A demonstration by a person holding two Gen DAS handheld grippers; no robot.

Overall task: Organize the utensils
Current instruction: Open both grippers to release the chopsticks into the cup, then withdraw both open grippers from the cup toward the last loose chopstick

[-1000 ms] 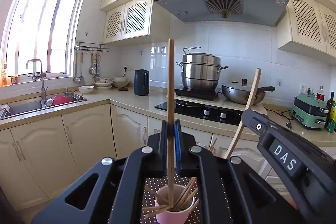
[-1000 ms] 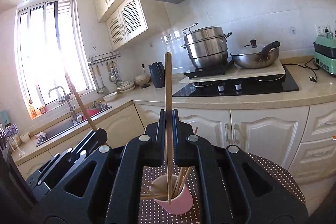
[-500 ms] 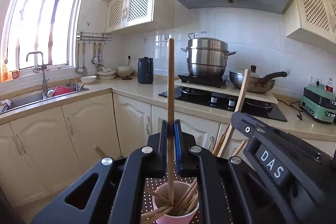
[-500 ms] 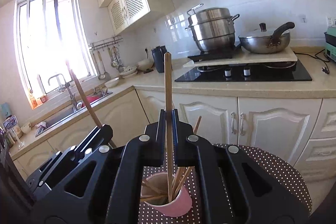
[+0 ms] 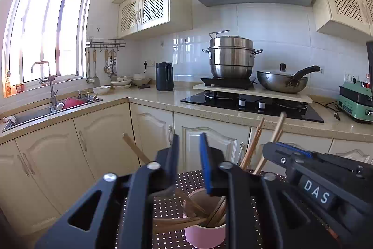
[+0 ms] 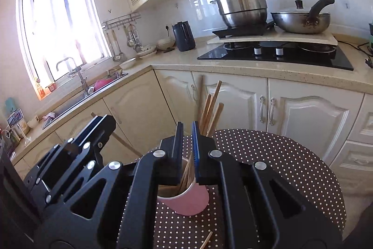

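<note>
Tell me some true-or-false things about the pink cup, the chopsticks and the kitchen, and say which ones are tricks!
1. The pink cup stands on a dotted tablecloth. True.
2. The cup is empty. False: wooden chopsticks stick out of it.
3. One chopstick lies on the cloth outside the cup. True: a loose chopstick lies at the bottom of the right wrist view.
4. The left tongs squeeze a chopstick. False: their jaws are opening and nothing is between them.
5. The right tongs hang over the cup. True; their jaws are opening too, with nothing pinched.
6. A frying pan sits in the sink. False: the pan sits by the steel pot at the stove.
</note>
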